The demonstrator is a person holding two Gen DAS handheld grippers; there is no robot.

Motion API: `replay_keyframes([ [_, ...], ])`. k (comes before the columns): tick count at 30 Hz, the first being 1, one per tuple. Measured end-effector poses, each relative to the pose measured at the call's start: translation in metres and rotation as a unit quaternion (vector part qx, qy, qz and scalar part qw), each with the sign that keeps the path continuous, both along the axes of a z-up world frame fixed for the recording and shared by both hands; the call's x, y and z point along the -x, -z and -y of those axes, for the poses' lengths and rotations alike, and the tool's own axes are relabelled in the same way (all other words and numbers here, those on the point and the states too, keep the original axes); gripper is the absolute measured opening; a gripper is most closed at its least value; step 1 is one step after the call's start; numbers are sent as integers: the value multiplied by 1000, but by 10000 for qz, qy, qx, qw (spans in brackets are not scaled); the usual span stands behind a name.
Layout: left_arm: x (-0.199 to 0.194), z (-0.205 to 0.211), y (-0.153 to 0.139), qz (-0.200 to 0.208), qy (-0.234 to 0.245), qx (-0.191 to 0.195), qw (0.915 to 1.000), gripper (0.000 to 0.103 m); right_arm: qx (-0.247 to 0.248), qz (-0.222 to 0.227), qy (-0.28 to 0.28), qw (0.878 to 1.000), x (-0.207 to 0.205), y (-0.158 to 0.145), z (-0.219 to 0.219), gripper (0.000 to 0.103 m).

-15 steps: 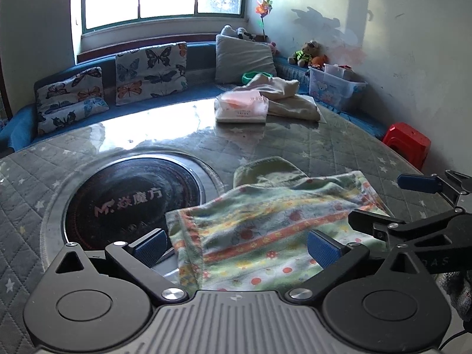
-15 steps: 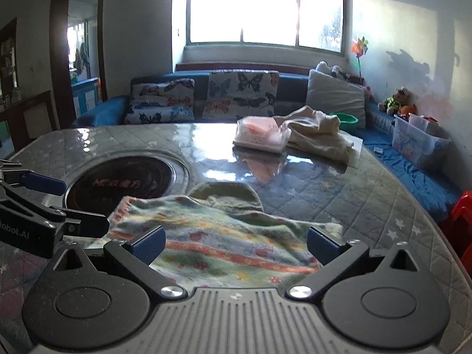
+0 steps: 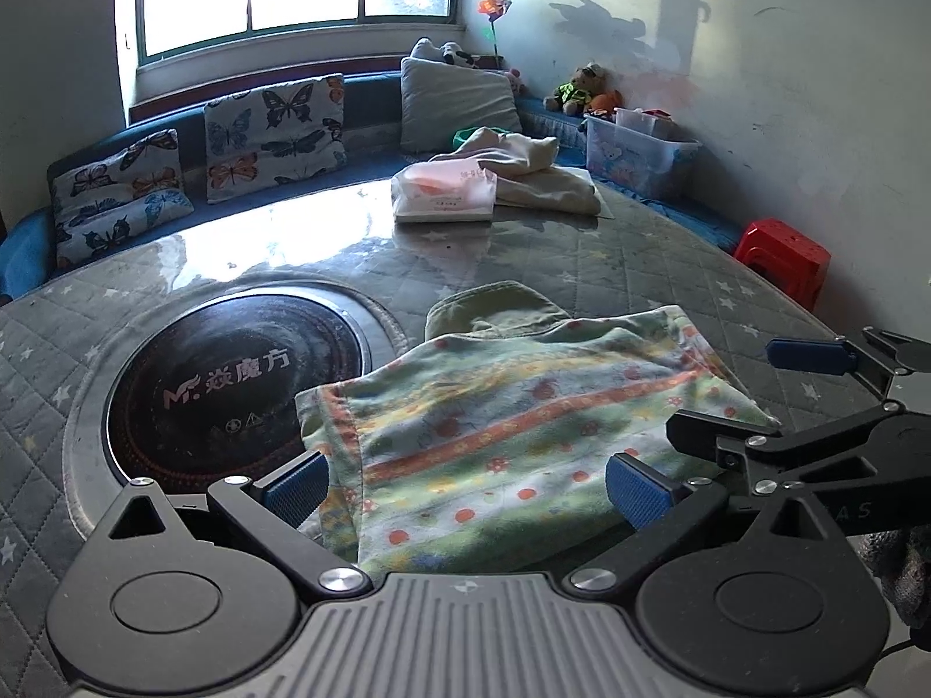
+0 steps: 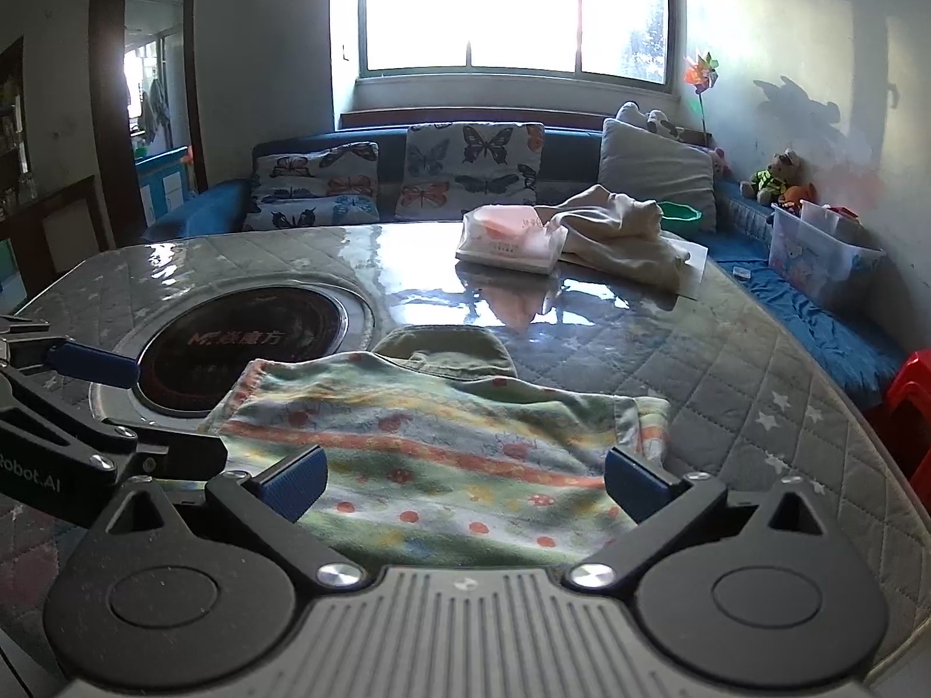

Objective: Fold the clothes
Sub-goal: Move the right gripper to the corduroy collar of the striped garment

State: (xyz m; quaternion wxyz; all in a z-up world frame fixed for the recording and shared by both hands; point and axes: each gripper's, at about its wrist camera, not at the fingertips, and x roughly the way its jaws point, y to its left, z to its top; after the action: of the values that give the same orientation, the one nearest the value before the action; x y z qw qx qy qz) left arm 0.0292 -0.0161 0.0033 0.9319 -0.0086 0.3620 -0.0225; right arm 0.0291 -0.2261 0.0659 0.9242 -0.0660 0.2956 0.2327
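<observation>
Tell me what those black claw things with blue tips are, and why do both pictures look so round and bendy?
They are two hand-held grabbers that a person carries, one in each hand. Each has a small camera with a very wide lens, which bends the picture. One picture looks along the left gripper, the other along the right gripper. Each camera also sees the other grabber at the edge of its picture. Both are open and hold nothing. Between them, on the quilted table, lies a colourful striped garment waiting to be folded, with a green piece poking out behind it. It partly covers a round black cooker plate. Farther back sit a tissue pack and a cream cloth.
</observation>
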Motion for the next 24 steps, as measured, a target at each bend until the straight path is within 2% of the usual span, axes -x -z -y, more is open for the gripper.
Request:
replay_keyframes([
  [4,-1,-1,-2,25,-21,-29,10000,103,-43,-116,-45,9999,-19,0,-5,94],
  [12,-33,-15,-3,20,-111,-152,9998,103,-104,-388,-117,9991,-67,2,-18,82],
  [17,-57,-26,4,-79,-104,-211,9997,99,-143,-558,-162,9982,-97,3,-26,66],
  [21,-76,-35,9,-165,-100,-262,9995,93,-171,-702,-181,9972,-124,5,-35,61],
  [24,-86,-41,14,-223,-78,-295,9993,90,-230,-828,-194,9961,-140,19,-35,57],
])
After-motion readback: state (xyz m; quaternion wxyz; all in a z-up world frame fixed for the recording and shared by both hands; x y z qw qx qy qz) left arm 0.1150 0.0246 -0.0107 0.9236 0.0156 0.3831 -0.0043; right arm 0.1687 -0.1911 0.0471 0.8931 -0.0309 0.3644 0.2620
